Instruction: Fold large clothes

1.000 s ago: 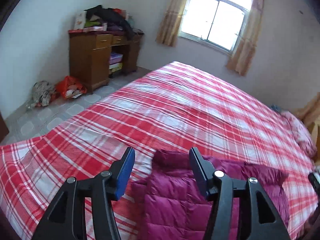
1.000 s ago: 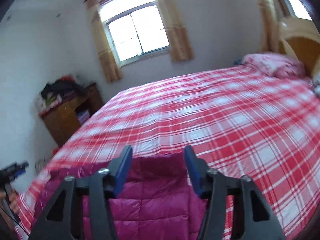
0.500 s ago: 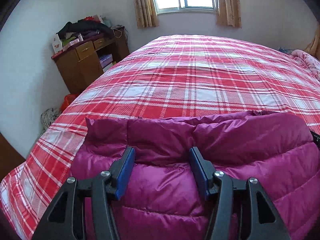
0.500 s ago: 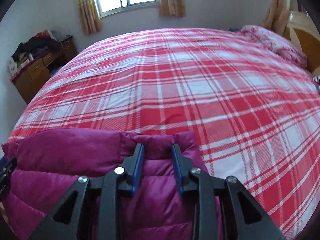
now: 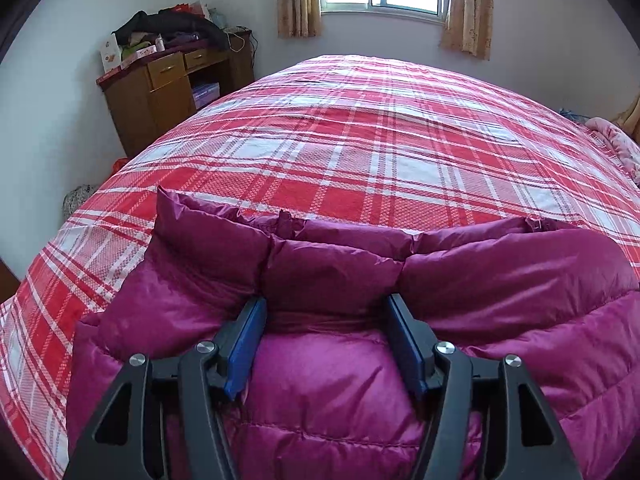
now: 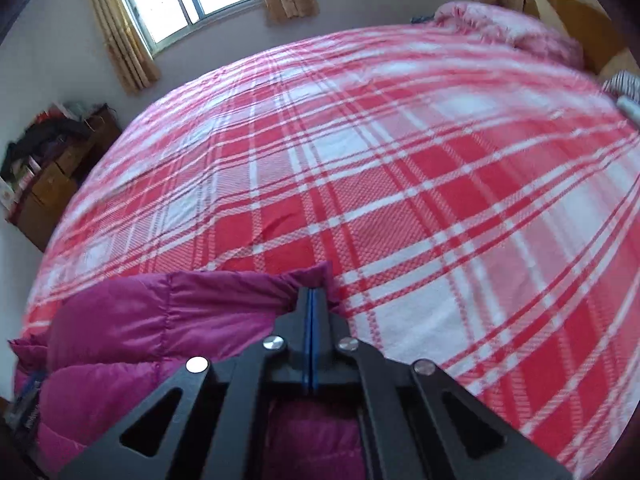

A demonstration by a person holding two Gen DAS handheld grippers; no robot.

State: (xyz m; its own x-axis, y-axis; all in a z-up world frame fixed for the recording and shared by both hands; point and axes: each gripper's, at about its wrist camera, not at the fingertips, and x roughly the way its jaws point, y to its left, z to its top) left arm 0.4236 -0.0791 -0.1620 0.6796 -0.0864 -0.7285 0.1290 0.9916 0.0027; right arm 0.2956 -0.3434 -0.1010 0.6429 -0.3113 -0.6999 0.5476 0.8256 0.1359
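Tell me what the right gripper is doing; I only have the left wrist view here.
Observer: The right gripper is shut, its fingers pinching the edge of the magenta down jacket at the jacket's corner.
Operator: Say what lies past that corner.
Observer: Bare red plaid bedspread; the jacket ends right at the fingers.
Operator: Report anything at the head of the bed.
Observer: A pink floral pillow lies there against a wooden headboard.
Operator: And my side?
Observer: The left gripper is open, its fingers straddling a puffy fold of the jacket without closing.
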